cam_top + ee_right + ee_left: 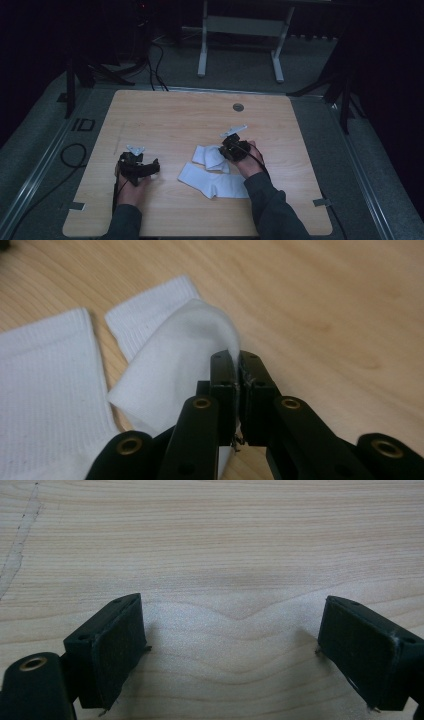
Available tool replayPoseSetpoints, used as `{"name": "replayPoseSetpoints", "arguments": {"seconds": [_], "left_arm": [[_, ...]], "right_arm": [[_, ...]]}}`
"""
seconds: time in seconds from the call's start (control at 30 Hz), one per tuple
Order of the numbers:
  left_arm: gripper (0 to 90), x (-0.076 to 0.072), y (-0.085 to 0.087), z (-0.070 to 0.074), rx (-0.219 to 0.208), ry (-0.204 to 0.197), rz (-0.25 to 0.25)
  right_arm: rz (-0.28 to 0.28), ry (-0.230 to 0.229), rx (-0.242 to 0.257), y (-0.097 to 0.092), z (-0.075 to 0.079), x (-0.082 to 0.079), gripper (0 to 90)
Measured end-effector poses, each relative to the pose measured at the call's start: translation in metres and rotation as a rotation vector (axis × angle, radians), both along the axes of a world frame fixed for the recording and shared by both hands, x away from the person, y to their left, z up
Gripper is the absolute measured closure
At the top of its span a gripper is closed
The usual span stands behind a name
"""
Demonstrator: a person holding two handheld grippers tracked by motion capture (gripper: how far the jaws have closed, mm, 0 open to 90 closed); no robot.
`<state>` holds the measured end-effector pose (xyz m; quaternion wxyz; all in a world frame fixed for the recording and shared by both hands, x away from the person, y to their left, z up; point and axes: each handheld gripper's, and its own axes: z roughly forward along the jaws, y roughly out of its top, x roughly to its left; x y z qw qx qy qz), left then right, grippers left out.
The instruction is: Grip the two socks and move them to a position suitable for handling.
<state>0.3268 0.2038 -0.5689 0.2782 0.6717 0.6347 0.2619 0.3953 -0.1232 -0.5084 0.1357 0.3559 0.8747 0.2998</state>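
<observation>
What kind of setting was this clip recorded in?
Probably a lab or recording studio, not a home: a lone wooden table on grey carpet, dark stands and cables around it, and a white frame behind.

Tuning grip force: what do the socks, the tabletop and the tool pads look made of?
Socks: white knit fabric, likely cotton blend; ribbed cuffs, soft fold where the right tool pinches one.
Tabletop: pale wood-grain, smooth with a slight sheen, probably laminate.
Left tool pads: matte black, rubbery-looking with scuffs and lint; exact material unclear.
</observation>
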Motion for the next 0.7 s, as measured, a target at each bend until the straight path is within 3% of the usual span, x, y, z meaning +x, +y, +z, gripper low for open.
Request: {"name": "replayPoseSetpoints", "arguments": {"seconds": [0.1, 0.37, 0.7], "left_arm": [[11.5, 0.000, 0.000, 0.000, 0.001, -0.001, -0.001], [11.5, 0.000, 0.000, 0.000, 0.000, -0.002, 0.001], [11.5, 0.000, 0.000, 0.000, 0.000, -0.002, 0.001]], "right_arm": [[0.003, -0.029, 0.013, -0.004, 0.015, -0.004, 85.8], [0.008, -0.072, 0.002, -0.019, 0.034, -0.011, 85.9], [-0.050, -0.070, 0.007, -0.055, 0.041, -0.008, 85.8]]}}
